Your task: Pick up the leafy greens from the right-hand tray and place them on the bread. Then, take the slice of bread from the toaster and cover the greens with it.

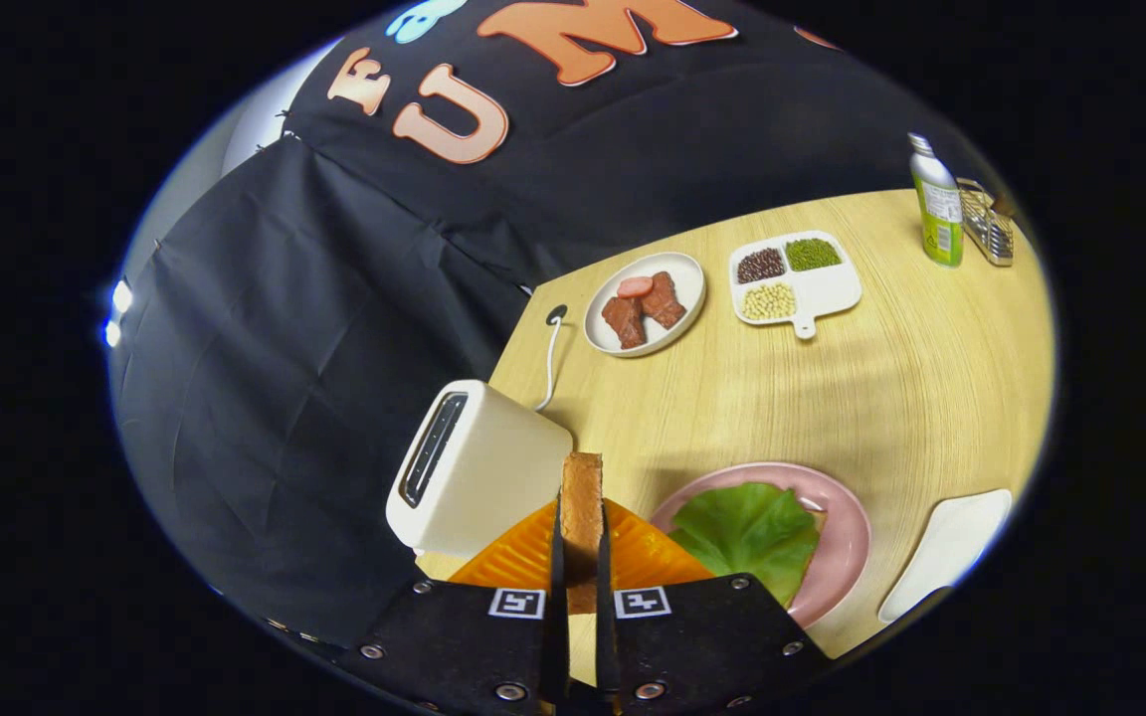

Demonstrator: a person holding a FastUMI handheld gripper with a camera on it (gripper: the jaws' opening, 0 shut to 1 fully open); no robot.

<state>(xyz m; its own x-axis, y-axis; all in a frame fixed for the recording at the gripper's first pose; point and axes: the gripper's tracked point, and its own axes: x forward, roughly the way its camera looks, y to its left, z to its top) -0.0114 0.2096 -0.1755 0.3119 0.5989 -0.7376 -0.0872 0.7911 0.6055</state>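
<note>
A pale wood-grain worktop (832, 398) stands against a black cloth wall. The gripper (581, 557) is clamped on a slice of toasted bread (581, 507), held on edge between both fingers, its brown crust upright. Just ahead at about eleven o'clock sits a cream toaster (474, 467) with a dark slot on top; its white cord (548, 363) runs to the worktop's far edge. Under the slice lies a ribbed orange mat (533, 552). At about two o'clock from the fingers, a round pink plate (847, 537) carries a crinkled green lettuce leaf (747, 532); whether bread lies under it I cannot tell. Beside the plate, at three o'clock, is a plain white tray (951, 547). Farther off, a white plate of brown meat pieces (645, 303) and a divided white dish of beans (794, 278) stand side by side. At one o'clock, far away, a green bottle (936, 204) stands next to a wire rack (989, 224).
</note>
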